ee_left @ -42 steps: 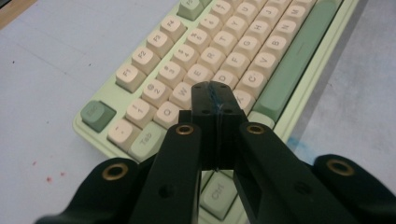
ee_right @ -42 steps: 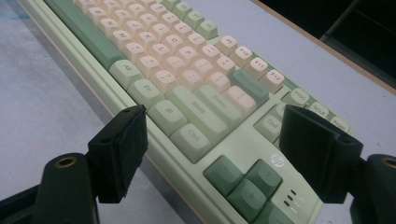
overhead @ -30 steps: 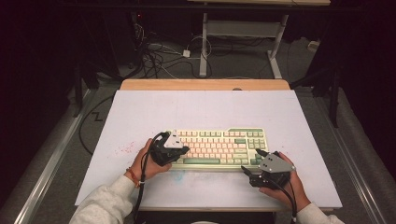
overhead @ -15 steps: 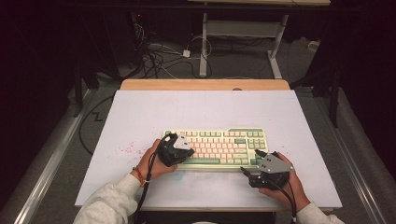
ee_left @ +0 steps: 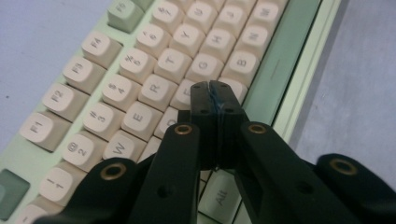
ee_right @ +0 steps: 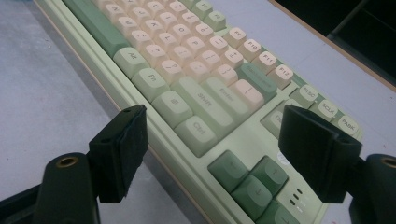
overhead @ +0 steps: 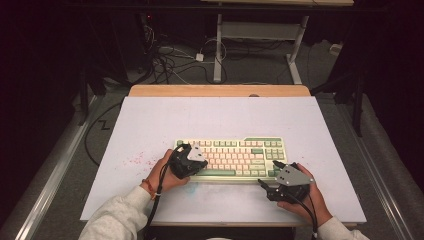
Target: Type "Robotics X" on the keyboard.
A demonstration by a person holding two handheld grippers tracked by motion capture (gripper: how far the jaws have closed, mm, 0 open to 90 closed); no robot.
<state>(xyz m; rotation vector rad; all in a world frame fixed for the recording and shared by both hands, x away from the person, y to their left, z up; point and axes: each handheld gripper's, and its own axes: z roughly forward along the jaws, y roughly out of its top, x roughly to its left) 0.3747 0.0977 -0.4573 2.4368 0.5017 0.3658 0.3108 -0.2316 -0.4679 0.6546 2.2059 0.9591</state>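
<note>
A cream and green keyboard (overhead: 240, 150) lies on the white table (overhead: 215, 115). My left gripper (overhead: 199, 162) is over its left half with the tips just above the letter keys (ee_left: 140, 60). In the left gripper view my left gripper (ee_left: 215, 91) is shut, the two pads pressed flat together after closing the last bit, and nothing is between them. My right gripper (overhead: 267, 179) rests at the keyboard's front right corner. In the right gripper view my right gripper (ee_right: 215, 126) is open, its black pads (ee_right: 123, 149) wide apart on either side of the arrow keys (ee_right: 252, 179).
Faint red specks (overhead: 135, 160) mark the table left of the keyboard. A wooden strip (overhead: 220, 90) runs along the table's far edge. Beyond it are cables (overhead: 170, 60) and desk legs on the floor. Bare table lies behind and to both sides of the keyboard.
My left gripper has shifted slightly to the right, farther over the keyboard's left keys. The right gripper has stayed where it was.
</note>
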